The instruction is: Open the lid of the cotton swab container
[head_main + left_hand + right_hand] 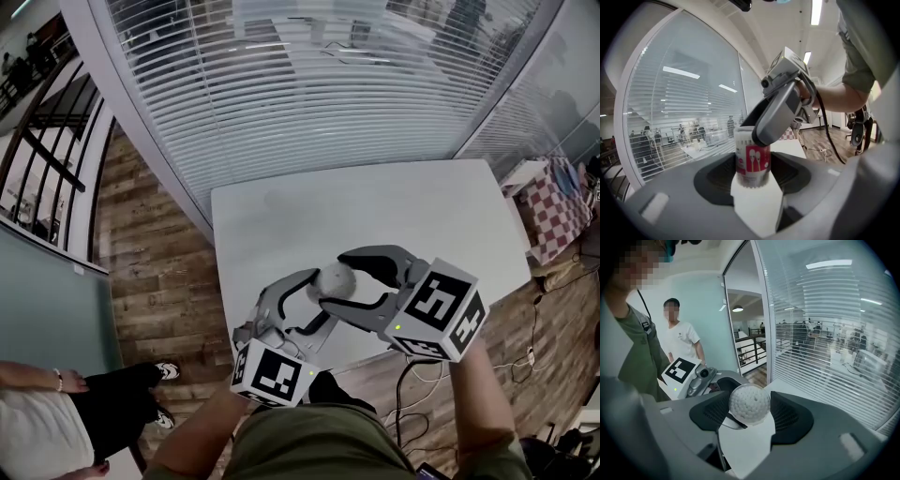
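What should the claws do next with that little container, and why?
Probably the right claw should twist or pull the lid off: it is shut on the lid, while the left claw is shut on the container.

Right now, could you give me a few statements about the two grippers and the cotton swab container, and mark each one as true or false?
1. The left gripper holds the cotton swab container by its body. True.
2. The right gripper is open and empty. False: its jaws are closed on the container's round top end.
3. The container's label is blue. False: it is red and white.
4. A person in a white T-shirt stands nearby. True.
5. The table is black. False: it is white.
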Available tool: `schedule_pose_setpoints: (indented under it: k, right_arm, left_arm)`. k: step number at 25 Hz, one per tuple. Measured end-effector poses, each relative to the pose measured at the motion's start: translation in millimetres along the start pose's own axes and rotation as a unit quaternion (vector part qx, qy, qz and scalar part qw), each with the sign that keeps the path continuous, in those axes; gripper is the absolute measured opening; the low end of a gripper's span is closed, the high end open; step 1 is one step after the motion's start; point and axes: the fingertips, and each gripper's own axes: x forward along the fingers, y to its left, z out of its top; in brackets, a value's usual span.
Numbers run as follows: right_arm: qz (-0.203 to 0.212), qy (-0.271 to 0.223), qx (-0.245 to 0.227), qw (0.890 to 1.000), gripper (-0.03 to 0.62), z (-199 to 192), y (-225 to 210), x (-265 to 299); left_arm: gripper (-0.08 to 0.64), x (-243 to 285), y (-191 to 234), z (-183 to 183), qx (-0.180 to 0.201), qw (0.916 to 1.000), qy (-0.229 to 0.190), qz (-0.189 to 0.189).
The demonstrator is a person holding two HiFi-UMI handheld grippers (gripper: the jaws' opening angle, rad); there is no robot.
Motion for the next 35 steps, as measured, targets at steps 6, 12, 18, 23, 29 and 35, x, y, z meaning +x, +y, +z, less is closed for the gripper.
schedule_pose_setpoints:
  k: [6,12,18,23,29,35]
  right_arm:
    - [-0.013,-0.009,-0.007,1.0,0.268,2.8,-1.3,0.1]
    - [-0.023,-0.027,-0.009,0.999,0.267,3.1,-1.0,-1.3]
    - [-0.029,-0.051,-0.006,0.998,0.264,9.9,-1.6,-8.2]
    - [-0.029,-0.091,0.011,0.995,0.262,17.6,-0.6,-18.6]
    - [-0.036,-0.124,0.022,0.991,0.261,21.1,-0.8,-24.9]
    - [-0.043,-0.186,0.035,0.981,0.261,30.4,-1.1,-38.6]
  left_arm:
    - [0.239,-0.1,1.0,-1.7,-0.015,0.9999,-0.008,-0.002]
    - [0.239,-1.1,0.6,1.8,-0.032,0.9994,-0.012,-0.006]
    - [0.239,0.2,-2.0,5.7,-0.027,0.999,-0.034,-0.013]
    - [0.236,-4.0,-1.6,15.2,-0.029,0.9988,-0.036,-0.018]
    - [0.236,-5.2,-1.8,19.3,-0.034,0.9984,-0.041,-0.021]
    - [0.236,-6.4,-0.4,27.7,-0.037,0.9977,-0.052,-0.022]
